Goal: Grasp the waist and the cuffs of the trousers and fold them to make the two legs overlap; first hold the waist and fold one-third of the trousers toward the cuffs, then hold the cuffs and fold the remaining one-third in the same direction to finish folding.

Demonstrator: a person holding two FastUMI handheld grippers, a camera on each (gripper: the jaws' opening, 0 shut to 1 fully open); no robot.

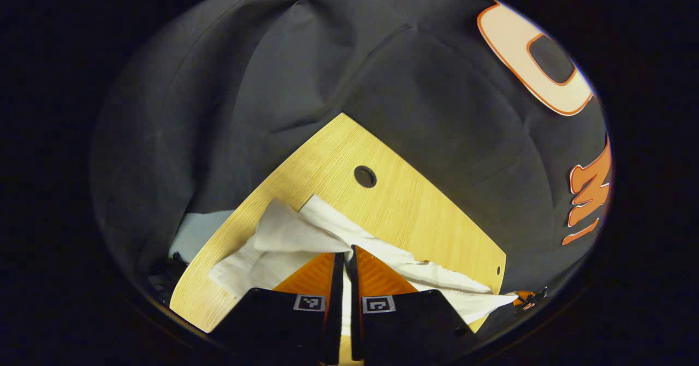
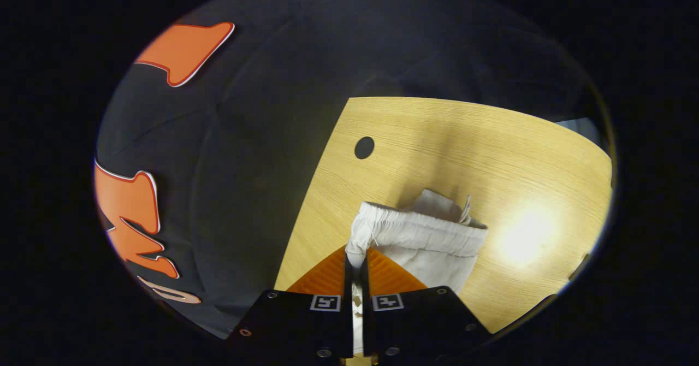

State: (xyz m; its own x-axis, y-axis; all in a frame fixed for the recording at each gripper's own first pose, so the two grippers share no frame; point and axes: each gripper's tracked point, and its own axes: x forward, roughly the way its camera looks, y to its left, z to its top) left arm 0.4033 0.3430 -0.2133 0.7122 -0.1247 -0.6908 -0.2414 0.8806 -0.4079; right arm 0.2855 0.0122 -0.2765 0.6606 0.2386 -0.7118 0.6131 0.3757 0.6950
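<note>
White trousers (image 1: 327, 235) lie on a light wooden table (image 1: 404, 202). In the left gripper view their cuff end spreads in wrinkled layers in front of my left gripper (image 1: 347, 257), which is shut on the cloth, a thin strip of fabric pinched between its fingers. In the right gripper view the gathered elastic waist (image 2: 420, 235) with a drawstring rises off the table (image 2: 437, 136). My right gripper (image 2: 356, 259) is shut on the waist's left corner, white cloth showing in the narrow gap.
A round dark hole (image 1: 365, 176) pierces the tabletop near the trousers; the same kind of hole (image 2: 364, 147) shows in the right gripper view. The table's edge runs close on the left of the waist. Black cloth wall stands behind.
</note>
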